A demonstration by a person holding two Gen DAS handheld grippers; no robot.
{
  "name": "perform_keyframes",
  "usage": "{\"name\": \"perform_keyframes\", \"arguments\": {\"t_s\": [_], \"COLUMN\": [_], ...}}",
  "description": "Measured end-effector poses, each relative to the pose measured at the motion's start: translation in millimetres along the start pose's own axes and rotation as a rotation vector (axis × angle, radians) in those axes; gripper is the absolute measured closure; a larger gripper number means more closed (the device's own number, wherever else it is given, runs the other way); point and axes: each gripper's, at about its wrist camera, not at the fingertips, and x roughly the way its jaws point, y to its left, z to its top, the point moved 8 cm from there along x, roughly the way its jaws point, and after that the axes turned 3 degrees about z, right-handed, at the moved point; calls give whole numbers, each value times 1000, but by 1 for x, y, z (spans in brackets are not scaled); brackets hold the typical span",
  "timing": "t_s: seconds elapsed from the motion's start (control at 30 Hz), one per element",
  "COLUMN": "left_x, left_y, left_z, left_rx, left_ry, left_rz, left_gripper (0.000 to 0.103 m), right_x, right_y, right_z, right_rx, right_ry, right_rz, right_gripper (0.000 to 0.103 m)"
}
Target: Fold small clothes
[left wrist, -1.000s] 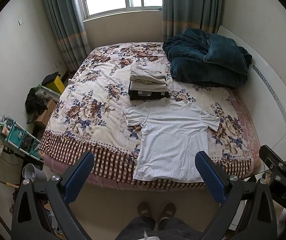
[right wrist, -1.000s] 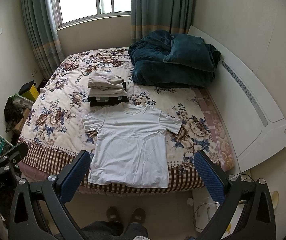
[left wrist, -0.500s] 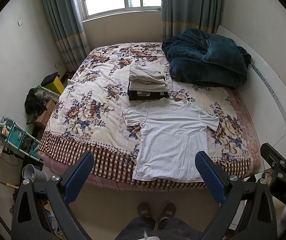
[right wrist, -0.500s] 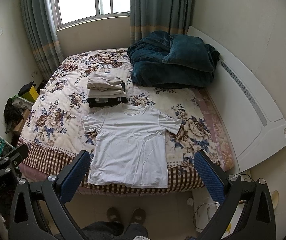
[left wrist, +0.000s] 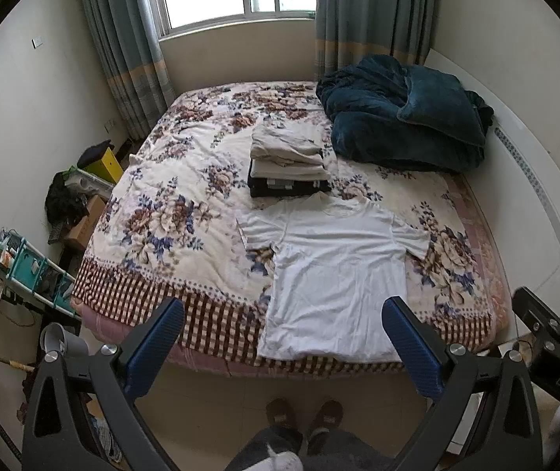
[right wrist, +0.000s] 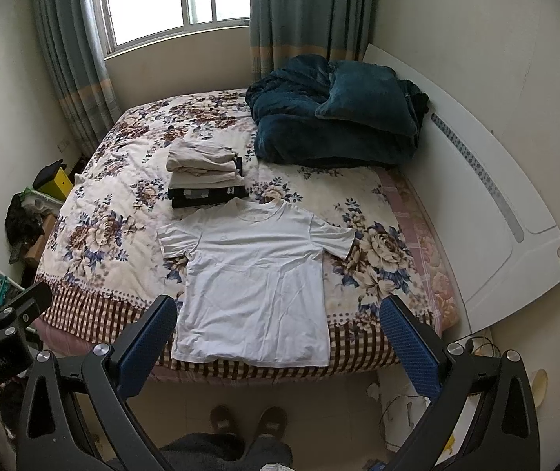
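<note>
Left wrist view: I read my left gripper (left wrist: 282, 339) held above the floor at the foot of the bed (left wrist: 170, 212), jaws spread wide, nothing between the blue pads. A white T-shirt (left wrist: 335, 274) lies flat and unfolded on the floral bedspread, collar toward the window, hem at the checked edge nearest me. Just beyond the collar sits a stack of folded clothes (left wrist: 288, 165), pale items on top of a dark one. A teal blanket (left wrist: 401, 117) is heaped at the far right corner by the white headboard (left wrist: 531, 196). Right wrist view: my right gripper (right wrist: 278, 339) is likewise wide apart and holding nothing, clear of the T-shirt (right wrist: 256, 278), which lies between its fingers in frame. My slippers (right wrist: 246, 422) show on the tiled floor below. The stack (right wrist: 203, 176) touches or nearly touches the collar; I cannot tell which.
</note>
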Motion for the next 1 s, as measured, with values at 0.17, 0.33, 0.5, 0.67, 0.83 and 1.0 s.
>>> {"name": "perform_keyframes", "arguments": {"t_s": [0.17,0.33,0.5,0.67,0.83,1.0], "left_x": [41,98,152,217,287,366], "left_y": [-6,-17,-32,-58,-92,-127], "left_z": [24,45,53,70,91,101], "left_rx": [14,50,92,108,65,30], "left_ry": [-26,-32,17,74,128,175], "left_rz": [23,36,19,31,37,88], "left_gripper": [0,0,0,0,0,0], "right_x": [40,96,165,250,356,469], "right_y": [-13,-39,-65,-101,-144,-180], "right_z": [4,15,26,41,61,81], "right_rx": [66,175,248,322,393,439], "right_ry": [24,51,76,113,179,247], "right_rz": [-39,-78,-145,-154,-113,-59], "right_gripper": [0,0,0,0,0,0]}}
